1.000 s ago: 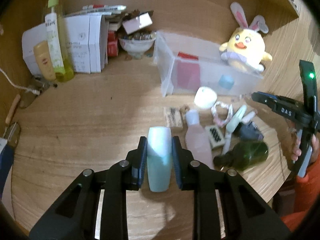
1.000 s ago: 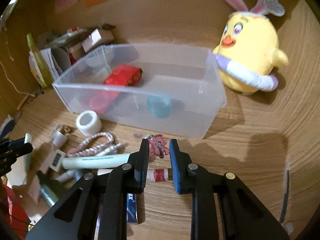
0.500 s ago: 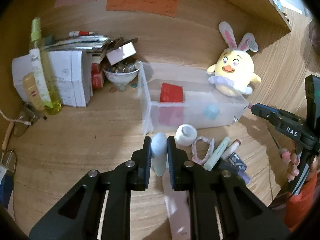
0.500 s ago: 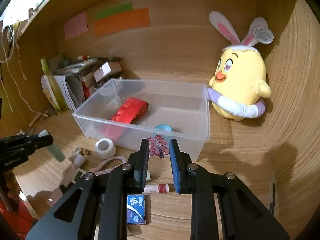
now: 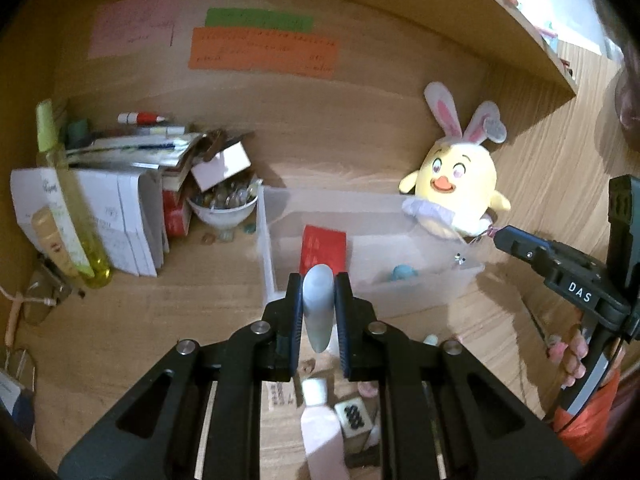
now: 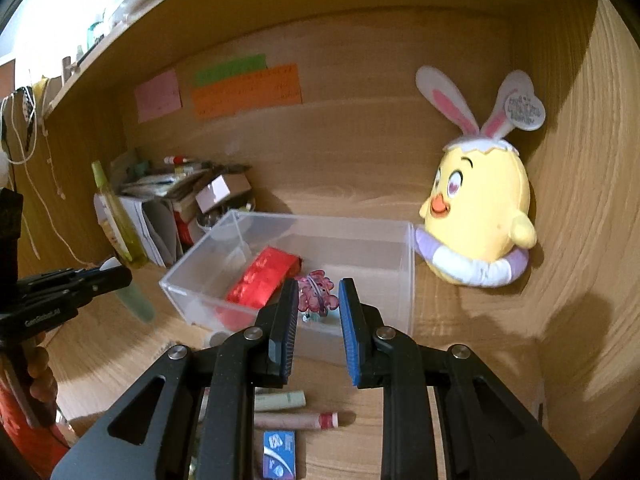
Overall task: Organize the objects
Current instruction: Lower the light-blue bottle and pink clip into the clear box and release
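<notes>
Both claws carry loads toward the clear bin (image 6: 404,276): left claw (image 5: 317,312) clamps a pale-green tube (image 5: 318,308), right claw (image 6: 318,312) pinches a pink hair clip (image 6: 314,294), next needing release inside

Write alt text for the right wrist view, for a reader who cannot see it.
The right tool grips a pink hair clip over the near edge of a clear plastic bin holding a red packet. A yellow bunny-eared chick plush sits right of the bin; the left tool carries a pale tube.
</notes>
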Action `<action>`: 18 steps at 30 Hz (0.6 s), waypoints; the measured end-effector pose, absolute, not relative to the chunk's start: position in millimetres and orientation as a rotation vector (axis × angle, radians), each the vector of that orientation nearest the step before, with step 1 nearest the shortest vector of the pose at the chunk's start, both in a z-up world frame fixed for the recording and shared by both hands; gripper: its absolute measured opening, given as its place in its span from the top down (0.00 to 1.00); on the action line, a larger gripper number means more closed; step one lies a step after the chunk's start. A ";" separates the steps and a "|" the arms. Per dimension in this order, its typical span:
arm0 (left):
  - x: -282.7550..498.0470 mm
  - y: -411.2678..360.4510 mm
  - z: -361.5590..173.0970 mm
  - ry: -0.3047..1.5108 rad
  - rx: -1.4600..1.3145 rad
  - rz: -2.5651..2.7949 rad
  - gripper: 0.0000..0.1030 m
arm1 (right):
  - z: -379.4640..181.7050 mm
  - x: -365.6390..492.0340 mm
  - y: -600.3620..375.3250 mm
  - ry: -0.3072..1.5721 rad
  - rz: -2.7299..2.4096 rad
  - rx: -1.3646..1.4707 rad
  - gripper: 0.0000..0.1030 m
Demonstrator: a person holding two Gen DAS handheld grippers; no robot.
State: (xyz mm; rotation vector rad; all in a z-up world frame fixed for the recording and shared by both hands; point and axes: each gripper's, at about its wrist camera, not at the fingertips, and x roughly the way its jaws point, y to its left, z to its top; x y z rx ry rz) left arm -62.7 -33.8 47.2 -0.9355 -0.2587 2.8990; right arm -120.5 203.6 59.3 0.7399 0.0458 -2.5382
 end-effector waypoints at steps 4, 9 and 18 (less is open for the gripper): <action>-73.6 -32.3 56.9 -0.258 -0.907 2.908 0.86 | 67.2 -127.0 203.9 0.040 -2.555 0.704 0.82; -90.4 -32.9 65.3 -0.280 -0.882 2.900 0.86 | 69.1 -137.0 207.5 0.030 -2.577 0.698 0.82; -129.3 -31.6 50.3 -0.302 -0.958 2.871 0.86 | 44.5 -161.8 200.1 0.036 -2.545 0.800 0.82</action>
